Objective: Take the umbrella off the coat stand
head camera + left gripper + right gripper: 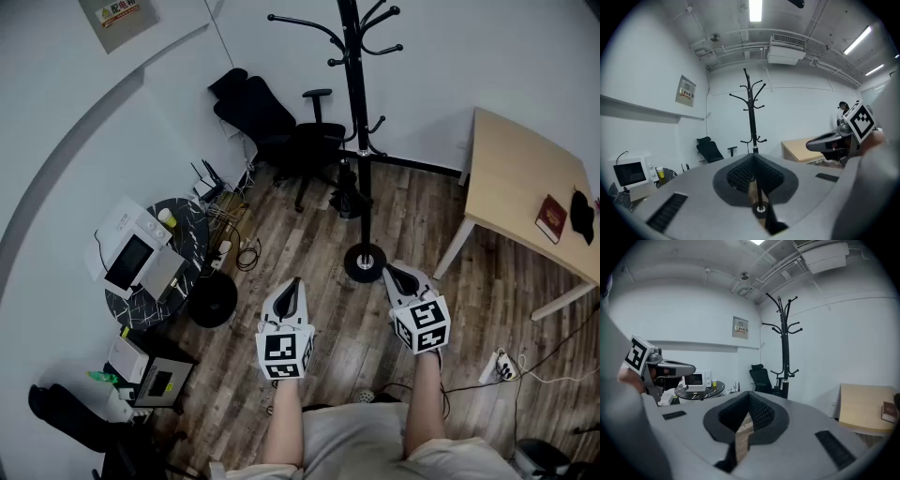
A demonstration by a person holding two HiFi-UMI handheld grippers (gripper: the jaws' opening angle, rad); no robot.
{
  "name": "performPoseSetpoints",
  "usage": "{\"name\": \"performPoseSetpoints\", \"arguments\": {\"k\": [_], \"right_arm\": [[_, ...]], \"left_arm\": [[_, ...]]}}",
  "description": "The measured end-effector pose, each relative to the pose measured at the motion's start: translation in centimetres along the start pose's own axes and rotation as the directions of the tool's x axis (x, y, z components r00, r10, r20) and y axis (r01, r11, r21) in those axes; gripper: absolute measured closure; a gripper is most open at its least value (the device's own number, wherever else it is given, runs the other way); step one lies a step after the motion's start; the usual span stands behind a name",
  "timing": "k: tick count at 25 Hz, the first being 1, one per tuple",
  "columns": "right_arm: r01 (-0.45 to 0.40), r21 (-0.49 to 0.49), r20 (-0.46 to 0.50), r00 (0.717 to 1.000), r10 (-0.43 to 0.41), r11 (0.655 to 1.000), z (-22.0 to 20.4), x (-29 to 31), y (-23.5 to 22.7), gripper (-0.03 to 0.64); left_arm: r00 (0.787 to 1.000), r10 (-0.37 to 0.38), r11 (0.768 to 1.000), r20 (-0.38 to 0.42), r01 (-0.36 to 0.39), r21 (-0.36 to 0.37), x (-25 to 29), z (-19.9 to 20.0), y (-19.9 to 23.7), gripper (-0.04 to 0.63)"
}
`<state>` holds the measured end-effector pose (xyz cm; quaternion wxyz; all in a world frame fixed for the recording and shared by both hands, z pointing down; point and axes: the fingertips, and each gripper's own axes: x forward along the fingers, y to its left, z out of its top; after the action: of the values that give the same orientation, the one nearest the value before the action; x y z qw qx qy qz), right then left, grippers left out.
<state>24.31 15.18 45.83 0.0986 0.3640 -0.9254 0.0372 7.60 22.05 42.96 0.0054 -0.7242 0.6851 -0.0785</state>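
Step in hand: the approach, nothing grabbed yet. Both of mine are clenched shut with nothing between the pads. Left gripper (294, 284) and right gripper (397, 273) are held out side by side, near me, roughly level, over the wood floor.

Coat stand (359, 122) is straight ahead. Its round base (365, 262) sits on the floor just beyond my two tips and between them, closer to the right one. The upper hooks look bare. The only candidate is a short dark bundle hanging low on the left side of the pole, by the lower hooks — I take that for the folded umbrella (346, 190). I can't make out its strap or which hook carries it.

Relative to my fingers, it is farther out than both tips and apart from them, with no contact. In the right gripper view it sits right of centre, against the pole. In the left gripper view it's dead ahead, beyond the closed jaws.

Next move, as I judge it: open one pair, reach forward to the bundle and close around its body. Then lift it up off the hook before pulling back. Right looks the shorter reach. Risk — a sideways tug could rock the stand.
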Motion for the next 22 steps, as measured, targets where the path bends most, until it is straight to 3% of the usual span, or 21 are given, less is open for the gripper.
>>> {"name": "performPoseSetpoints", "arguments": {"k": [12,19,22], "right_arm": [[-0.001,-0.006,-0.024,1.000,0.001,1.000,-1.2,-1.9,-0.1,0.609],[-0.010,0.032,0.068,0.998,0.008,0.999,0.3,-3.4,-0.1,0.604],[-0.062,0.037,0.096,0.994,0.058,0.997,0.7,-3.6,1.0,0.560]], "left_arm": [[0.999,-0.035,0.999,0.005,0.035,-0.011,-1.3,-0.5,-2.6,0.574],[0.998,-0.061,0.998,0.024,0.061,-0.012,-2.3,-0.6,-3.4,0.569],[0.998,-0.054,0.999,0.014,0.054,-0.002,-2.7,-0.6,-3.1,0.512]]}}
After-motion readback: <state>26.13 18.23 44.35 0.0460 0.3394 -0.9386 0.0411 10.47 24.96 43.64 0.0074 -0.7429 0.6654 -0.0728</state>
